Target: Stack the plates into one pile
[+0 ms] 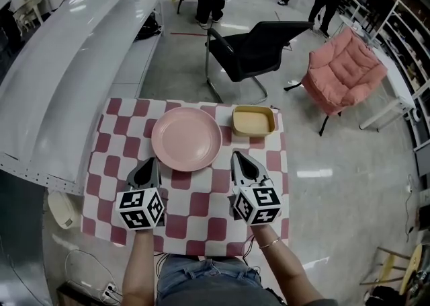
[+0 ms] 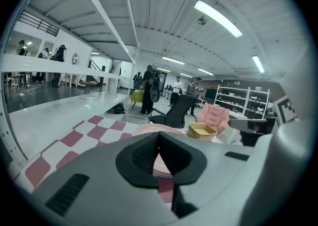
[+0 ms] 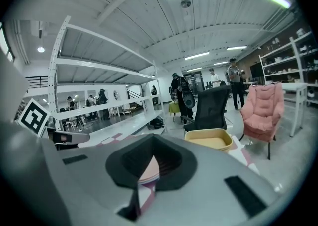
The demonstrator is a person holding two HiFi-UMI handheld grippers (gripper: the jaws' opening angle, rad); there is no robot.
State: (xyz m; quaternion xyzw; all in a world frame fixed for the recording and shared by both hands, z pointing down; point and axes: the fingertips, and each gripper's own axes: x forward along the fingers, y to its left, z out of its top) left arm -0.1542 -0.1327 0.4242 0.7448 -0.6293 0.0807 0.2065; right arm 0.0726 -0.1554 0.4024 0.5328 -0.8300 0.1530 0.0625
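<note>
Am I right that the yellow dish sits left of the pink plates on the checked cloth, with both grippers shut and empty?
Not quite: the head view shows the yellow dish right of the pink plates, not left. Both do sit on the checked cloth, and the left gripper and right gripper are shut and empty.

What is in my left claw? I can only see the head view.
Observer: Nothing. The left gripper view shows the left claw shut and empty.
Operator: And the other one?
Observer: The right claw is shut and empty too, as its own view shows.
Operator: Did I make a pile?
Observer: Probably. From the side, in the right gripper view, the plate seems to show several layered rims.
</note>
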